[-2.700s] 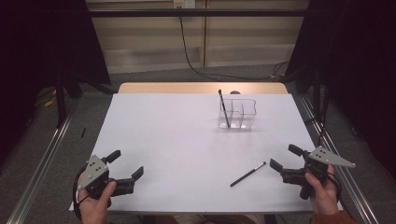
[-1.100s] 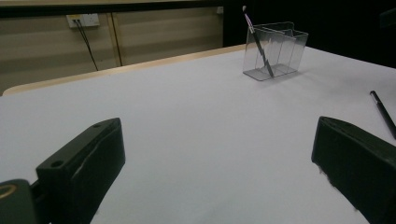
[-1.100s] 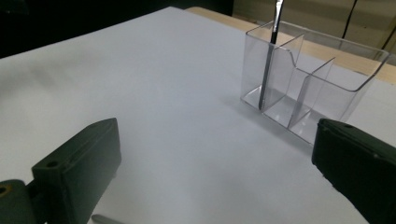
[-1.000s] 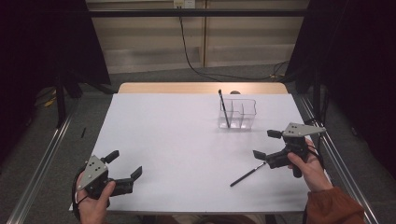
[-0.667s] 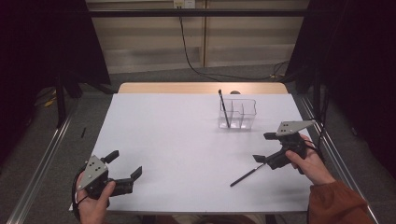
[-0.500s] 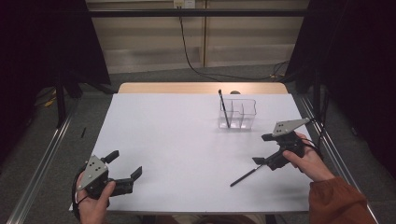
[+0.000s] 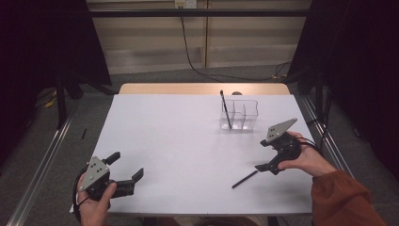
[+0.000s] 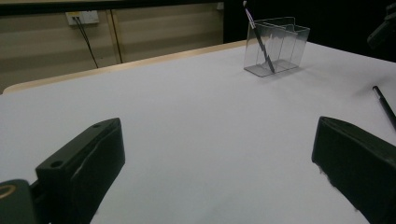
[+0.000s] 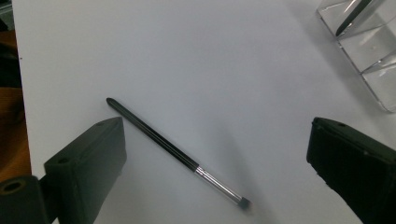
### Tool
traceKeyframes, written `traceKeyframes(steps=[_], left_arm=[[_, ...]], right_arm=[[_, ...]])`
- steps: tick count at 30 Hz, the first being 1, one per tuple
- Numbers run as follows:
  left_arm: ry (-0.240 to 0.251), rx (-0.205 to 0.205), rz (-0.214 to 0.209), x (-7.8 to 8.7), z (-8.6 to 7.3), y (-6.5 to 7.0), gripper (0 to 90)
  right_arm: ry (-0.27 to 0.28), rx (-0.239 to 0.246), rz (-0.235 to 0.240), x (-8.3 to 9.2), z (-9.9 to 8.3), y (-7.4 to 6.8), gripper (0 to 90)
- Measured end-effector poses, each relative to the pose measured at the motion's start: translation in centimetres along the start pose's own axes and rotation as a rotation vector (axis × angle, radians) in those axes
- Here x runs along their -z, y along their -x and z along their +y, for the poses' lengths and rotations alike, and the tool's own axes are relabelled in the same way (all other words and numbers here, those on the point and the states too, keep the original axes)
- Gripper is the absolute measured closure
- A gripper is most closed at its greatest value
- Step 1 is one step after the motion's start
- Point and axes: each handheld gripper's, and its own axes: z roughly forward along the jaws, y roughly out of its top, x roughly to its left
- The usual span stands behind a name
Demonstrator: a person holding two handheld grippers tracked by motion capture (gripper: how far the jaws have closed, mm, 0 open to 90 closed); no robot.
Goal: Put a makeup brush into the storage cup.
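Observation:
A thin black brush (image 7: 244,179) with a silver ferrule lies flat on the white table (image 7: 188,141) at the front right. My right gripper (image 7: 261,156) hovers open just over its far end, tilted down. In the right gripper view the brush (image 9: 159,139) lies between the wide-apart jaws, nearer the left one, untouched. A clear divided box (image 7: 241,115) stands at the back right, and a second black brush (image 7: 226,109) leans in it. My left gripper (image 7: 125,166) rests open at the front left with nothing between its jaws.
The left gripper view shows the clear box (image 8: 281,44) far off and the loose brush (image 8: 385,105) at the right edge. The table's wooden back edge (image 7: 202,88) borders the white sheet. Metal rails (image 7: 42,165) run along both sides.
My right gripper has moved from the front right corner forward and left, tipping down over the lying brush. It stays open. The left gripper has not moved.

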Motion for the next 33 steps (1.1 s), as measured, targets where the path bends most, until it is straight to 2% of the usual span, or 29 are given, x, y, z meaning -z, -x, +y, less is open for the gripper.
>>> traceKeyframes(steps=[6, 11, 16, 18, 25, 29, 30, 33], left_arm=[[0.003, 0.0, -0.003, 0.0, 0.0, 0.0, 2.6], [0.001, -0.003, -0.004, 0.0, 0.0, 0.0, 2.6], [-0.001, -0.004, -0.004, 0.0, 0.0, 0.0, 2.6], [-0.002, -0.008, -0.004, 0.0, 0.0, 0.0, 2.6], [-0.006, -0.008, 0.001, -0.1, 0.0, 0.0, 2.6], [-0.007, -0.01, 0.003, -0.1, 0.0, 0.0, 2.6], [-0.008, -0.01, 0.003, -0.1, 0.0, 0.0, 2.6], [-0.009, -0.012, 0.002, -0.1, 0.0, 0.0, 2.6]], right_arm=[[-0.079, 0.017, 0.013, -0.9, 0.0, 0.1, 7.3], [-0.167, 0.064, 0.022, -1.4, 0.2, 0.4, 15.8], [-0.219, 0.087, 0.039, -2.1, 0.4, 0.5, 18.8], [-0.248, 0.101, 0.04, -2.4, 0.4, 0.4, 22.8], [-0.299, 0.142, 0.047, -3.2, 0.3, 0.1, 28.9], [-0.341, 0.168, 0.046, -3.8, 0.1, -0.1, 26.1], [-0.346, 0.175, 0.062, -3.9, 0.0, -0.1, 25.9], [-0.366, 0.184, 0.062, -4.2, 0.0, -0.2, 27.4]])
